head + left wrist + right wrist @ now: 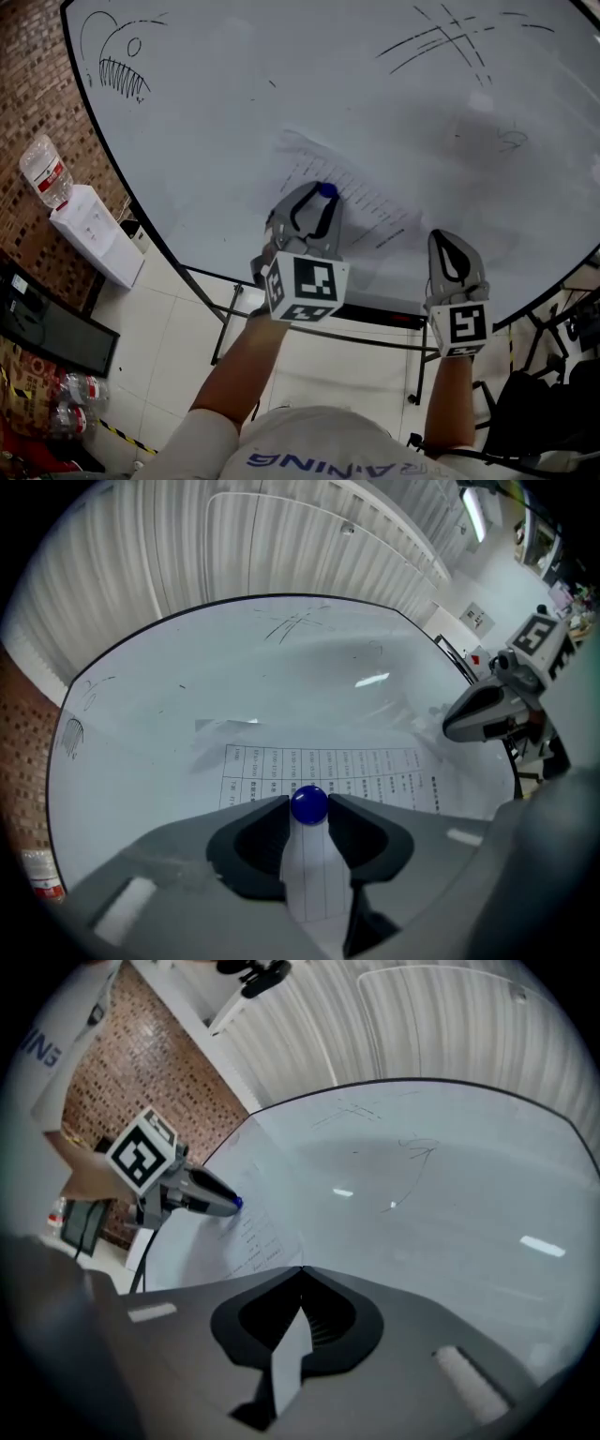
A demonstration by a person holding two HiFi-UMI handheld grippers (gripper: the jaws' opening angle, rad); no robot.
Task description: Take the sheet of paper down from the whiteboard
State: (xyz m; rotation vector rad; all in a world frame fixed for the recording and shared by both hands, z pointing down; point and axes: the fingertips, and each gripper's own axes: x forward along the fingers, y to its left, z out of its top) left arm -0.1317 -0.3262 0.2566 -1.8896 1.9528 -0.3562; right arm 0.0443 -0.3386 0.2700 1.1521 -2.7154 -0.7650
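A sheet of paper (pixel 367 204) with a printed table hangs on the whiteboard (pixel 281 94), pinned by a round blue magnet (pixel 326 190). My left gripper (pixel 324 195) is at the board with its two fingertips pressed on either side of the blue magnet (pixel 308 804), the paper (pixel 337 764) right behind it. My right gripper (pixel 442 238) is shut with nothing in it, its tip close to the board just right of the sheet. In the right gripper view its closed jaws (pixel 301 1269) face the bare board, with the paper (pixel 255 1239) and left gripper (pixel 232 1204) off to the left.
Marker sketches sit on the board: a toothed fish (pixel 117 66) top left, crossed lines (pixel 450 37) top right. Below left stand a water dispenser (pixel 94 230), a dark cabinet (pixel 52 333) and bottles (pixel 66 398) on the floor. The board's stand (pixel 225 319) and a dark chair (pixel 544 412) are below.
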